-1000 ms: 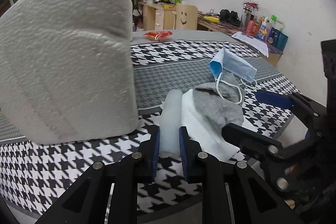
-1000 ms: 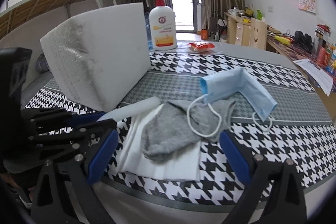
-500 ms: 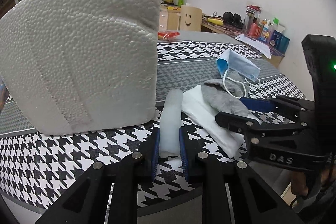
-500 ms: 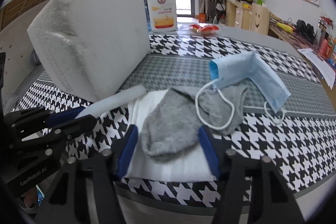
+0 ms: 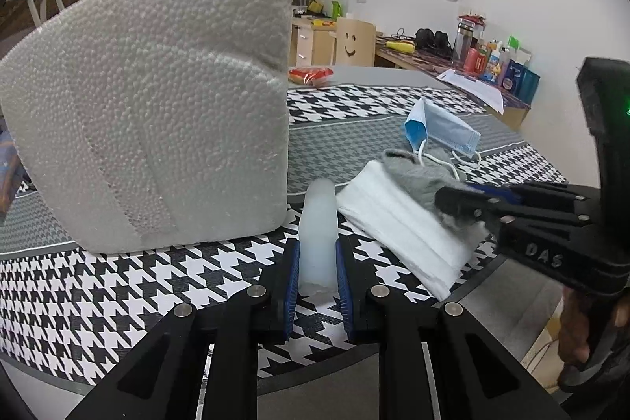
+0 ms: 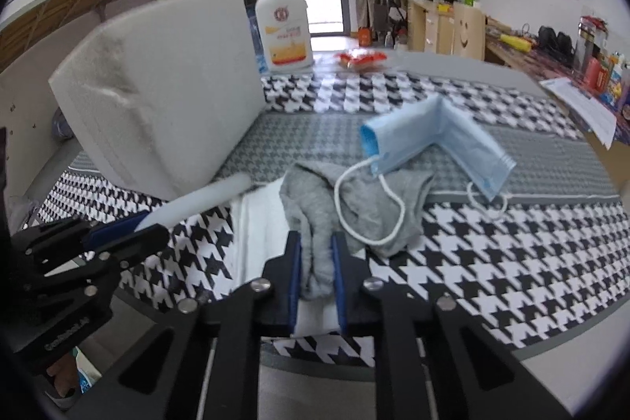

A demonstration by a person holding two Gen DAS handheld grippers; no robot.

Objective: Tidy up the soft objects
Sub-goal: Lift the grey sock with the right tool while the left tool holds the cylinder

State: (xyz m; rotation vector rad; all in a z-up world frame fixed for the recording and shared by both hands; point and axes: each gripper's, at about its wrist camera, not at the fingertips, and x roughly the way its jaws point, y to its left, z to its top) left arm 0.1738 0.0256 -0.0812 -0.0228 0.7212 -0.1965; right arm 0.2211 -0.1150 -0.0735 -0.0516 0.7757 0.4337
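Observation:
My left gripper (image 5: pixel 317 250) is shut on a pale translucent cylinder (image 5: pixel 317 223) that rests on the houndstooth tablecloth (image 5: pixel 118 286). To its right, a grey sock (image 6: pixel 370 199) lies on a folded white cloth (image 6: pixel 256 235). My right gripper (image 6: pixel 317 243) has its jaws closing, with the sock's near end bunched between the blue pads. A blue face mask (image 6: pixel 433 128) lies partly on the sock's far end, one ear loop draped over it. From the left wrist, the right gripper (image 5: pixel 453 199) reaches in over the sock (image 5: pixel 417 176).
A large white foam block (image 5: pixel 157 113) stands at the left, just behind the cylinder. A lotion pump bottle (image 6: pixel 283 30) and a red packet (image 6: pixel 360 58) sit at the table's far side. The table's near edge (image 6: pixel 551 345) runs right below both grippers.
The right gripper's jaws went from wide apart to pinched on the sock's near end, after moving in over it. The left gripper kept its hold on the cylinder.

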